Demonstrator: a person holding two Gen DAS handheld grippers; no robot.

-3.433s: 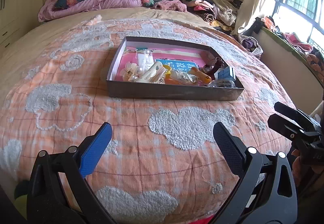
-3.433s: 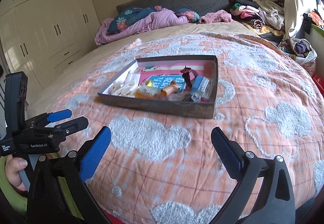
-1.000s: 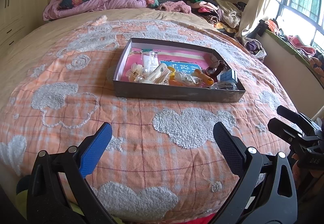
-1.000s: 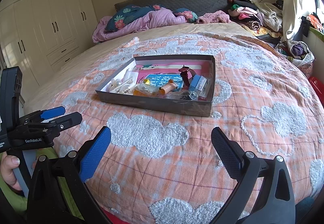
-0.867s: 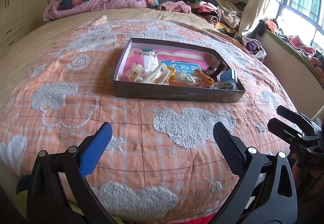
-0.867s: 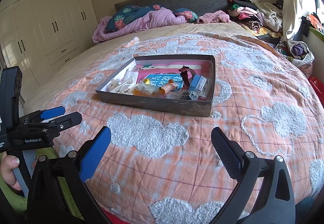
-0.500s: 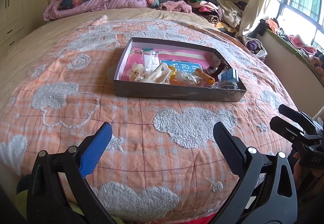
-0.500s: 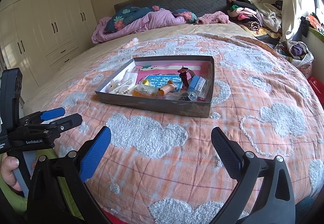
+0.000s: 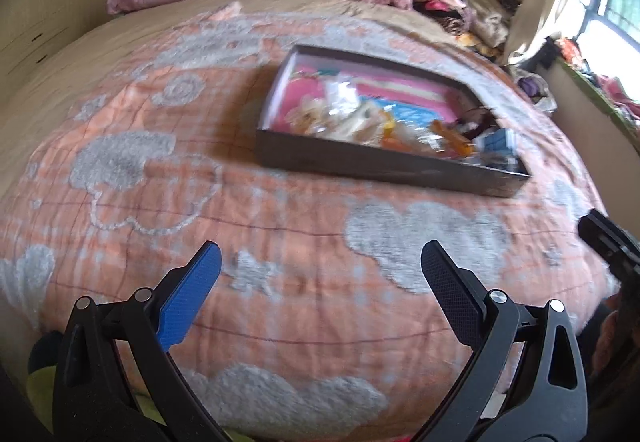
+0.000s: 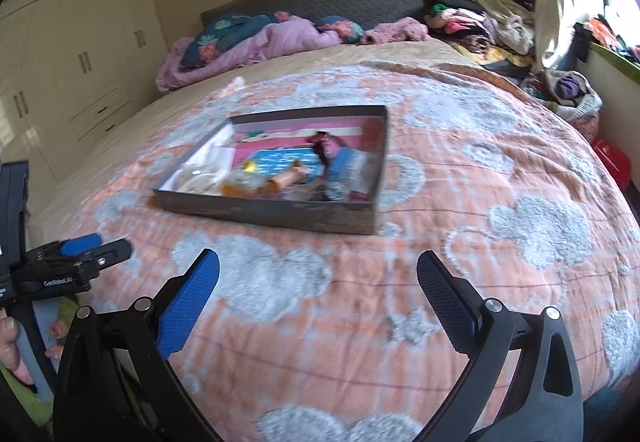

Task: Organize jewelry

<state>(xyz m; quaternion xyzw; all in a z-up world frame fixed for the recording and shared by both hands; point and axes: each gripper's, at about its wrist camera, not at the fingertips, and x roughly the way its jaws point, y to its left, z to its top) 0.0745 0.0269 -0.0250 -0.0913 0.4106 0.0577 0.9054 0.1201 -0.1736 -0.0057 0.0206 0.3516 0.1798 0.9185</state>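
Note:
A shallow grey box (image 9: 360, 164) (image 10: 280, 211) with a pink lining lies on the bed's orange blanket, holding several small jewelry pieces, packets and an orange tube (image 10: 286, 178). My left gripper (image 9: 320, 254) is open and empty, low over the near edge of the bed, well short of the box. My right gripper (image 10: 318, 260) is likewise open and empty, also short of the box. The left gripper (image 10: 96, 246) shows at the left edge of the right wrist view, held by a hand (image 10: 10, 346). Both views are blurred.
The orange blanket (image 10: 480, 282) with grey cloud patches covers a round bed. Purple bedding and pillows (image 10: 256, 38) lie by the grey headboard. Piled clothes (image 10: 480, 22) sit at the far right near the window. White wardrobes (image 10: 72, 42) stand on the left.
Both grippers have swung, so the box has shifted right in the left wrist view and slightly left in the right wrist view. Both stay open and empty.

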